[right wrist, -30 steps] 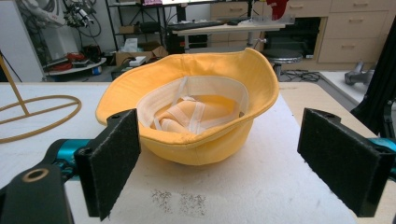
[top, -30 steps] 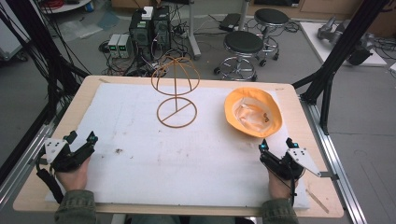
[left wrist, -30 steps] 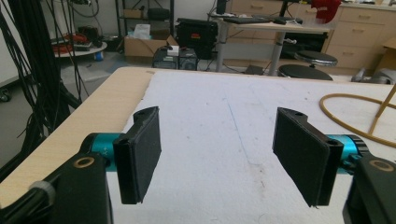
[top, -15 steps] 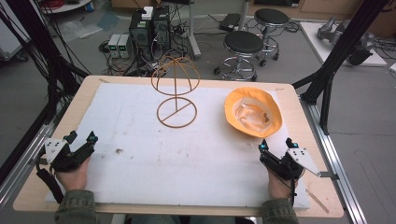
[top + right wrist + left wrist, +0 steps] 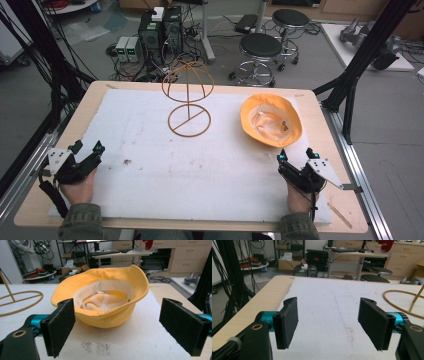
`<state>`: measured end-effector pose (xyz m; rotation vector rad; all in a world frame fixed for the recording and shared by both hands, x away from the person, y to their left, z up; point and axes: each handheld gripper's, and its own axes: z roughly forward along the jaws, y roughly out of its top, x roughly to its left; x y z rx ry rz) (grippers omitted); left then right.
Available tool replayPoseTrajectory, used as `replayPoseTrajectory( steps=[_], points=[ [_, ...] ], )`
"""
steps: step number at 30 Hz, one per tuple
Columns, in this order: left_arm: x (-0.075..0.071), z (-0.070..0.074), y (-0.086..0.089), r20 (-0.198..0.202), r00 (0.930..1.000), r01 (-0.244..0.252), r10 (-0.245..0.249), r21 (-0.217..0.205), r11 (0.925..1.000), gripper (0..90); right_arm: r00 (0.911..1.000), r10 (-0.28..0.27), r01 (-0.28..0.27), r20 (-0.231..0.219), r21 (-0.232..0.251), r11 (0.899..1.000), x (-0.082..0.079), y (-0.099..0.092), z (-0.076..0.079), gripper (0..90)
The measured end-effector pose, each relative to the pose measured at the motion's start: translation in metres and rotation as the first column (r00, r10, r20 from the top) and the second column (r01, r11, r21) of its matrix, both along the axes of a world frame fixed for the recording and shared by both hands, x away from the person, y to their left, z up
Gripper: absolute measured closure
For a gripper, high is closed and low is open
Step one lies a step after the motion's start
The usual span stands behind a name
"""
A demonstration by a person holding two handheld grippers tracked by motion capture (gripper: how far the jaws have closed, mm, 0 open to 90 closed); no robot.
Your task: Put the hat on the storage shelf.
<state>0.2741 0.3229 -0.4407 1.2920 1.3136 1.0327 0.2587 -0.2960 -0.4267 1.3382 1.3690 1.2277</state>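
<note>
High view shows our left gripper [image 5: 86,151] and right gripper [image 5: 296,155] both wide open and empty near us, while the yellow hat [image 5: 271,120] lies upside down at 1 o'clock, right of the bare wire stand [image 5: 188,100], so we guess nothing is done yet.

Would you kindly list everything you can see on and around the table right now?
Hat: one, yellow, upside down, table's far right.
Wire stand: one, tan, upright, far centre, left of the hat.
Mat: one, white, covering the table top.
Table: one, light wood.
Stools: two, black seats, floor behind the table.
Left hand-held gripper: one, black, open, near left edge.
Right hand-held gripper: one, black, open, near right, just short of the hat.
</note>
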Motion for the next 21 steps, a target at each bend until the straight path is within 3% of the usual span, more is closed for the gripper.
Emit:
replayPoseTrajectory(
  steps=[4, 8, 14, 17, 21],
  points=[
    [0.0, 0.0, 0.0, 0.0, 1.0, 0.001, -0.001, 0.001, 1.0, 32.8, 0.9995, -0.026, 0.026, 0.016, -0.001, 1.0, -0.001, -0.002, 0.003, 13.3],
    [0.0, 0.0, -0.001, -0.001, 1.0, 0.005, -0.005, -0.007, 1.0, 32.9, 0.9996, -0.017, 0.017, 0.021, 0.004, 1.0, 0.0, -0.003, 0.011, 13.2],
    [-0.001, 0.0, -0.001, 0.0, 1.0, 0.009, -0.009, -0.019, 0.9998, 32.9, 0.9971, -0.018, 0.023, 0.075, -0.063, 0.998, -0.001, -0.004, 0.028, 13.0],
    [0.0, 0.0, -0.001, 0.005, 1.0, 0.008, -0.008, -0.032, 0.9995, 32.9, 0.9966, -0.029, 0.032, 0.078, -0.047, 0.998, 0.004, -0.009, 0.039, 13.0],
    [0.001, 0.0, -0.003, 0.004, 0.9999, 0.011, -0.011, -0.036, 0.9993, 33.0, 0.9966, -0.066, 0.067, 0.049, -0.02, 0.998, 0.011, -0.015, 0.052, 12.8]
  ],
)
